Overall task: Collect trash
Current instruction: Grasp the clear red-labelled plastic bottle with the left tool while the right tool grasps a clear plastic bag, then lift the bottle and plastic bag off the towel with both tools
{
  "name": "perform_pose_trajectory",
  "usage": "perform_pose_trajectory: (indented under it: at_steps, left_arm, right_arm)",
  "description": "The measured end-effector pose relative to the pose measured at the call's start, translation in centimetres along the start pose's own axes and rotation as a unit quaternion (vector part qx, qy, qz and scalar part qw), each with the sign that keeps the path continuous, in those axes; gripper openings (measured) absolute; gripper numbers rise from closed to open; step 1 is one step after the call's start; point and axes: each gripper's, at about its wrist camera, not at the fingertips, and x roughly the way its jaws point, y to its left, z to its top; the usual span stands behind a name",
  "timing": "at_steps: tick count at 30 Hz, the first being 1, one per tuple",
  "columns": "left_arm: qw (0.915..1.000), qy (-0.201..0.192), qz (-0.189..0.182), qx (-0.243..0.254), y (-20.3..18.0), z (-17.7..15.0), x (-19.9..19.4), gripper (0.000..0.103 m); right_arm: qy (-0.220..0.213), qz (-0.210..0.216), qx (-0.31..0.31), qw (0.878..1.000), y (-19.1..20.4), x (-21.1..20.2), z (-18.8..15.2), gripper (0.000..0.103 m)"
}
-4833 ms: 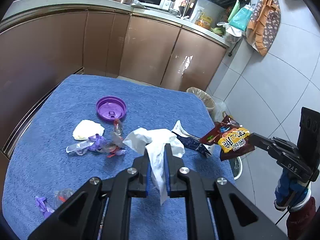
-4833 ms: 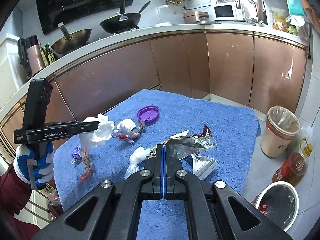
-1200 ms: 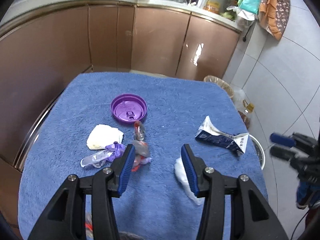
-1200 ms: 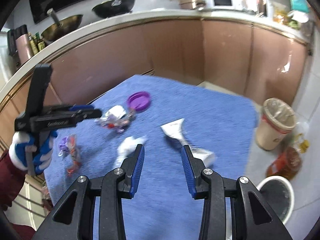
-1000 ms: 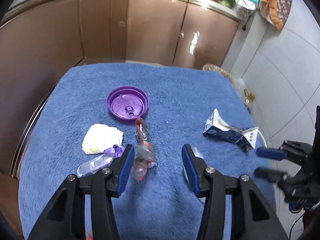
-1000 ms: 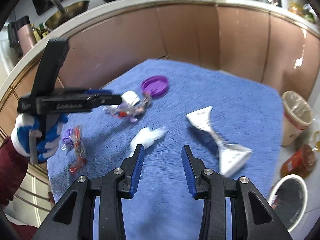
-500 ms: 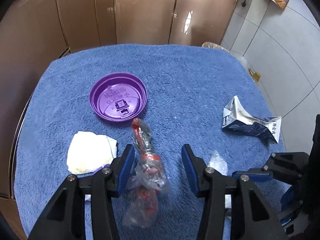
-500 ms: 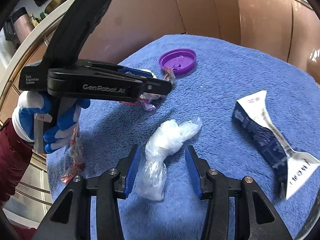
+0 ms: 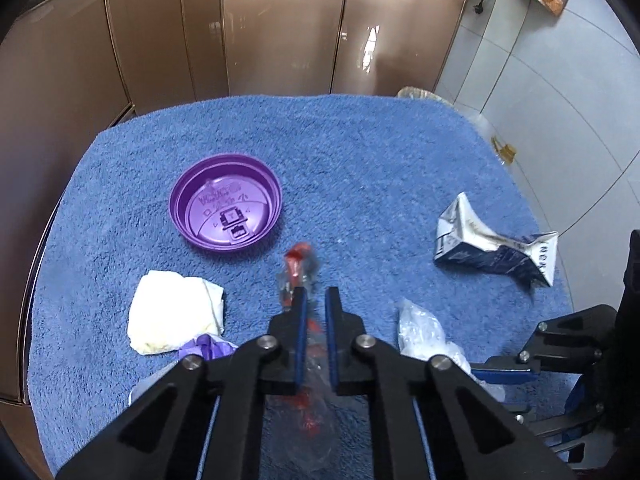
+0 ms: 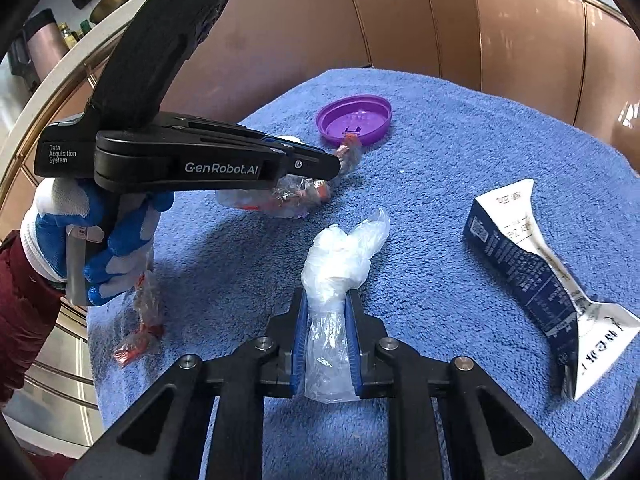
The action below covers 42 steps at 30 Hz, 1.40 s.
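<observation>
On the blue towel (image 9: 360, 152), my left gripper (image 9: 315, 298) is shut on a clear wrapper with red print (image 9: 298, 268); the same wrapper (image 10: 288, 198) hangs under the left gripper (image 10: 334, 166) in the right wrist view. My right gripper (image 10: 325, 300) is shut on a crumpled clear plastic bag (image 10: 340, 256), which lies on the towel; the bag also shows in the left wrist view (image 9: 420, 330).
A purple cup lid (image 9: 226, 212), a folded white tissue (image 9: 172, 312), a purple wrapper (image 9: 208, 346) and a flattened blue-white carton (image 9: 496, 252) lie on the towel. Another red-printed wrapper (image 10: 140, 328) lies near the towel's left edge. Brown cabinets (image 9: 280, 28) stand behind.
Both grippers have closed: the left on the red-printed wrapper, the right on the clear plastic bag. Both were open half a second ago.
</observation>
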Motion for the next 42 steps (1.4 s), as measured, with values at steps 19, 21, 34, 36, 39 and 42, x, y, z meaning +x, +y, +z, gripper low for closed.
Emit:
perform_pose_trajectory:
  at_steps: [19, 21, 34, 36, 39, 42]
  left_arm:
    - [0.9993, 0.002, -0.014, -0.036, -0.4, 0.1, -2.1, 0.014]
    - [0.999, 0.013, -0.01, -0.042, -0.1, 0.3, -1.1, 0.026]
    - [0.9956, 0.068, 0.004, -0.064, 0.7, 0.3, 3.0, 0.021]
    - [0.9959, 0.067, 0.004, -0.06, 0.4, 0.3, 2.9, 0.02]
    - [0.9961, 0.059, 0.0, -0.065, -0.1, 0.1, 2.5, 0.019]
    - [0.9955, 0.045, -0.014, -0.083, -0.1, -0.1, 1.6, 0.018]
  right_arm:
    - [-0.034, -0.004, 0.009, 0.999, 0.1, -4.6, -1.5, 0.016]
    - [-0.033, -0.006, 0.013, 0.999, -0.1, -4.5, -1.6, 0.016]
    - [-0.033, -0.005, 0.023, 0.999, -1.3, -4.3, -2.1, 0.016]
    - [-0.035, -0.005, 0.022, 0.999, -1.1, -4.5, -2.1, 0.016]
    - [-0.04, -0.008, 0.019, 0.999, -0.8, -5.1, -2.0, 0.016]
    - [-0.046, -0.011, 0.016, 0.999, -0.6, -5.9, -2.0, 0.016]
